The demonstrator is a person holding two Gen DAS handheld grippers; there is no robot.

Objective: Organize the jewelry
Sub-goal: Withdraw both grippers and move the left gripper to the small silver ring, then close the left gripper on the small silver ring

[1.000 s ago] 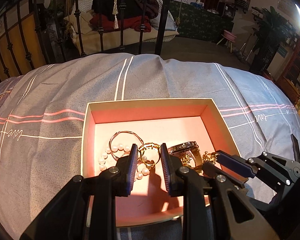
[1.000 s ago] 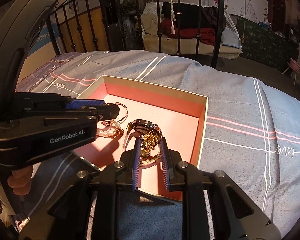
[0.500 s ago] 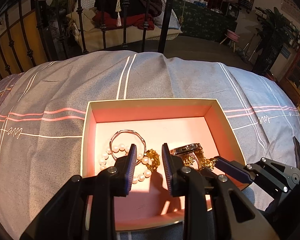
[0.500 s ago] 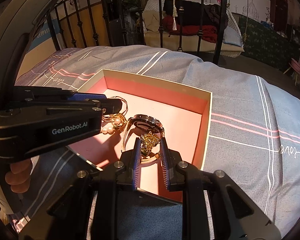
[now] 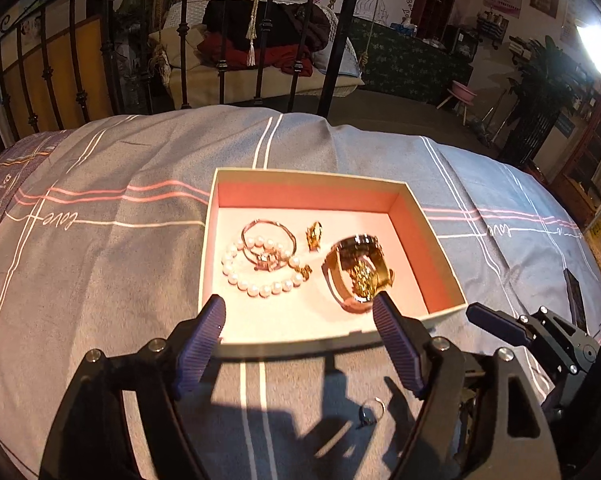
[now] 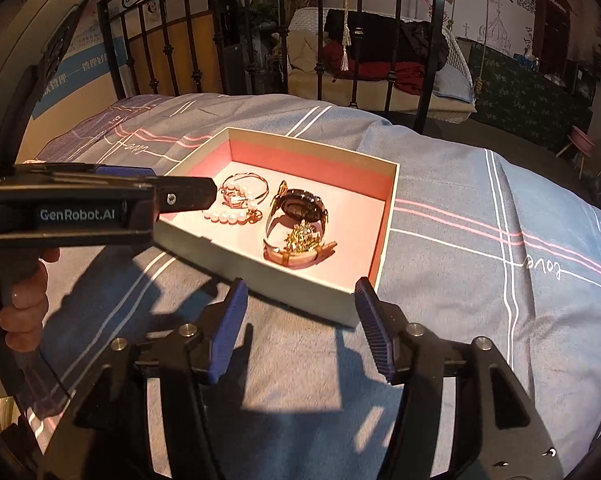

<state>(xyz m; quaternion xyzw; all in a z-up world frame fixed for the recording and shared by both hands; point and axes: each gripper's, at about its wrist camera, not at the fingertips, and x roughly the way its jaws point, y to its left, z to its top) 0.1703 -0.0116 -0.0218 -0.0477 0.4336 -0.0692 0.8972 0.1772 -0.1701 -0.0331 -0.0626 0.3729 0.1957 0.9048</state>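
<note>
"GenRobot.AI" on left tool (image 6: pixel 80 214); "love" on bedsheet (image 5: pixel 58 222).

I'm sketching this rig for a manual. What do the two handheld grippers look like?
Both are matte black angular frames with silver screw heads and ribbed blue finger pads. The left gripper carries white "GenRobot.AI" lettering on its side, seen from the right wrist. The right gripper looks identical. A bare hand grips the left handle.
</note>
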